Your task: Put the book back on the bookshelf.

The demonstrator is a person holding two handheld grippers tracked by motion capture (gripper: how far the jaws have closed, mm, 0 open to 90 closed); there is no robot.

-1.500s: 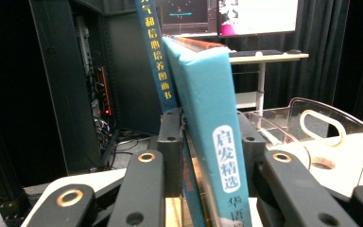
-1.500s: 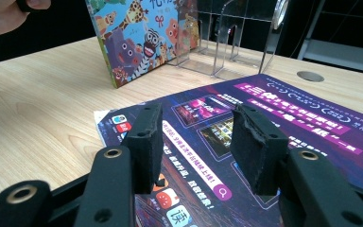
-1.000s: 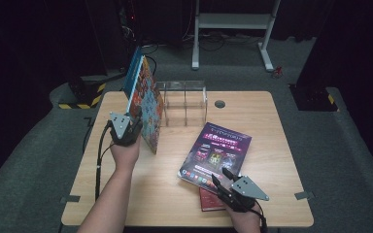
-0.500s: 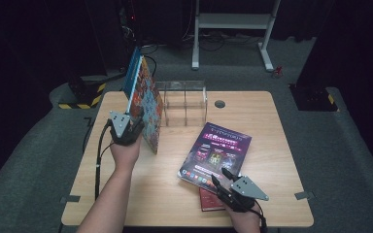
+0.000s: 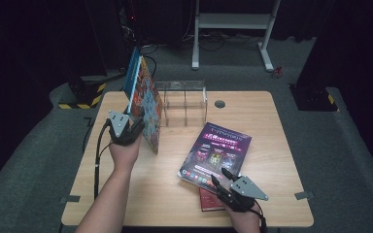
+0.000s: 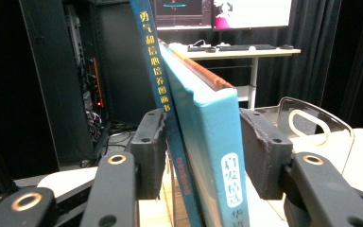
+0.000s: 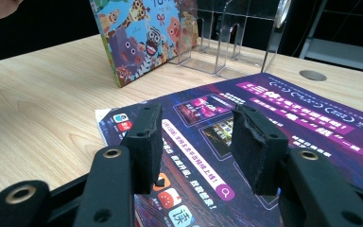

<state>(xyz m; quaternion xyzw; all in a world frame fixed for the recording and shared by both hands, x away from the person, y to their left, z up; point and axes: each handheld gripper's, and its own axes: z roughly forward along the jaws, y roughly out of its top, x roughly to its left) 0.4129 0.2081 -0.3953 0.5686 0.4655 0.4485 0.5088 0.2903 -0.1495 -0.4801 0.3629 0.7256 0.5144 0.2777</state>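
The left gripper (image 5: 135, 127) stands at the table's (image 5: 126, 194) left side with two upright books (image 6: 196, 142) between its jaws. In the left gripper view the thin blue book sits just beside the left jaw and the thick teal one fills the middle, with a gap showing between its cover and the right jaw; the jaws have just been opening and no longer pinch the books. The books lean slightly, their lower edge on the table just left of the clear rack (image 5: 182, 102). Their bottom edges are cut off in the left gripper view, so contact with the left jaw is hard to judge. The right gripper (image 5: 222, 177) rests at the near edge over the purple magazine (image 5: 218, 150), which lies flat right of centre; its jaws are spread, with the magazine's cover seen below and between them, not pinched. A small red book (image 5: 209, 200) peeks from under the magazine's near corner, mostly hidden by the gripper and the hand (image 5: 243, 218).
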